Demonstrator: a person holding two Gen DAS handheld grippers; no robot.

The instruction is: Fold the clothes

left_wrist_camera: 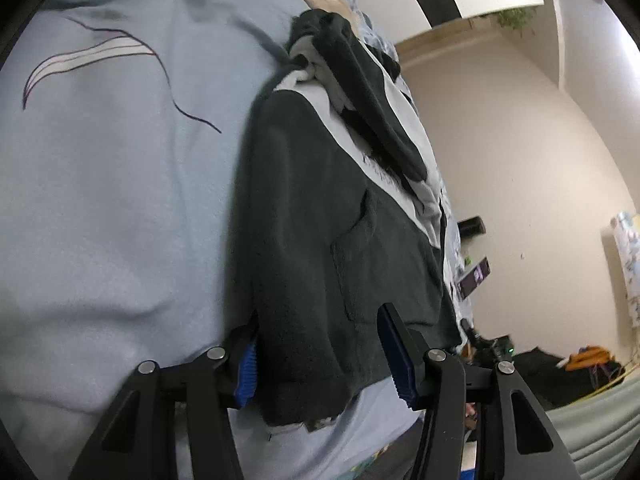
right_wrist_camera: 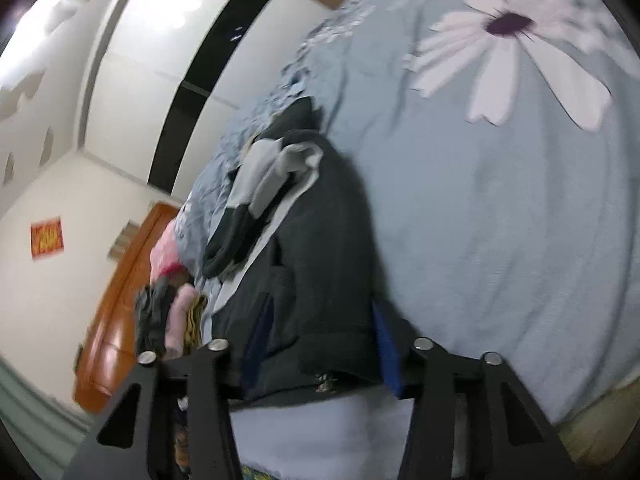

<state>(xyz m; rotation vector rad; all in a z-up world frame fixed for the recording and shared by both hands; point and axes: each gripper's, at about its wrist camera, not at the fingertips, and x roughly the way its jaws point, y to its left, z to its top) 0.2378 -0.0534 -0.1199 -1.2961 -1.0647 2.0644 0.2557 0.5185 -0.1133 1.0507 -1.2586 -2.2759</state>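
A dark grey fleece jacket (left_wrist_camera: 320,216) with a light grey lining lies on the blue flowered bed cover (left_wrist_camera: 100,200). My left gripper (left_wrist_camera: 320,356) is open, its blue-padded fingers (left_wrist_camera: 394,356) standing on either side of the jacket's hem. The jacket also shows in the right wrist view (right_wrist_camera: 320,260), with its hood and sleeve bunched at the far end. My right gripper (right_wrist_camera: 320,344) is open and straddles the hem from the other side, with the cloth between the blue pads (right_wrist_camera: 386,348). That view is blurred.
The bed cover (right_wrist_camera: 500,220) with a large white daisy print fills the right wrist view. A pile of pink, dark and yellow clothes (right_wrist_camera: 172,312) lies at the bed's edge beside a wooden headboard (right_wrist_camera: 116,320). White walls and floor clutter (left_wrist_camera: 560,360) lie beyond the bed.
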